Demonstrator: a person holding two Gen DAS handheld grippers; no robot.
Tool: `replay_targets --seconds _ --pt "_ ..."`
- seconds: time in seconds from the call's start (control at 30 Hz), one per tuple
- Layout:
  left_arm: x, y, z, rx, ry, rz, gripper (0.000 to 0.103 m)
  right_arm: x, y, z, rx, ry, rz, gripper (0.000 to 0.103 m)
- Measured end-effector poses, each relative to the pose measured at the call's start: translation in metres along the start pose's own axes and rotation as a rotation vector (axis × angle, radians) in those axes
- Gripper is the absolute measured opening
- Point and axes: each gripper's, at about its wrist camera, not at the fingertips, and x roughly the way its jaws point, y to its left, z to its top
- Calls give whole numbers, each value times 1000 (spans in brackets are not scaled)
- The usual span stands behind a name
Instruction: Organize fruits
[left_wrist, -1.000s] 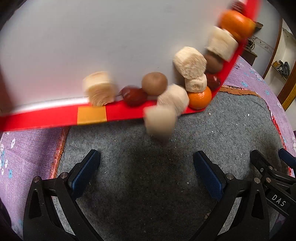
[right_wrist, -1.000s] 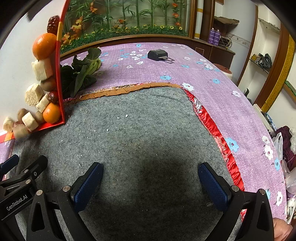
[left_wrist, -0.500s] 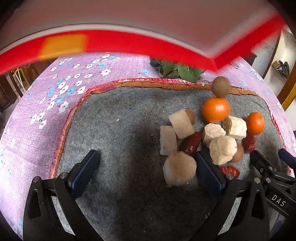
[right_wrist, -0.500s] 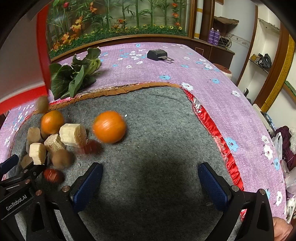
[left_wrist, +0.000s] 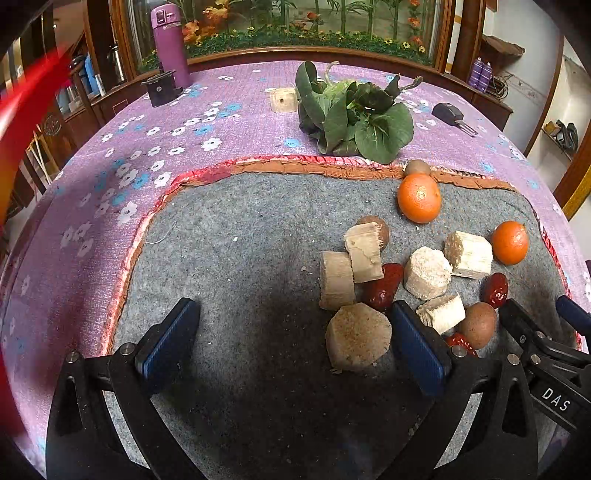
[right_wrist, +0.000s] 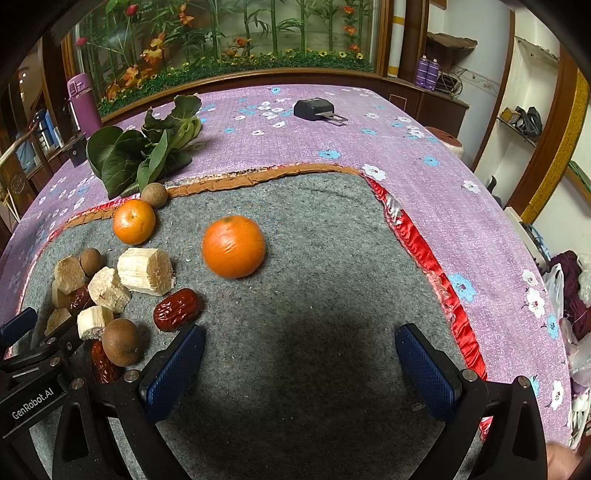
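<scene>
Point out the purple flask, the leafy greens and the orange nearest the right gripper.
purple flask (left_wrist: 170, 44), left wrist view, mid body.
leafy greens (left_wrist: 354, 118), left wrist view, central leaves.
orange (right_wrist: 233, 246), right wrist view, centre of its peel.

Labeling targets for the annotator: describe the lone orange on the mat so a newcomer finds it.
On the grey felt mat, look right of the fruit pile beside the left gripper. The orange sits alone on bare felt, touching nothing; the other orange lies near the mat's far edge by a brown fruit.

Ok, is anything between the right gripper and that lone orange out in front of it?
Nothing visible. The right gripper is open, and only bare grey mat lies between it and the orange. The red date sits off to the left.
</scene>
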Motion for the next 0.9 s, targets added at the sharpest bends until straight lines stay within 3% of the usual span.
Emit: replay_targets --seconds 0.9 --pt "1 3 1 -4 3 -4 103 1 2 2 31 4 -21 103"
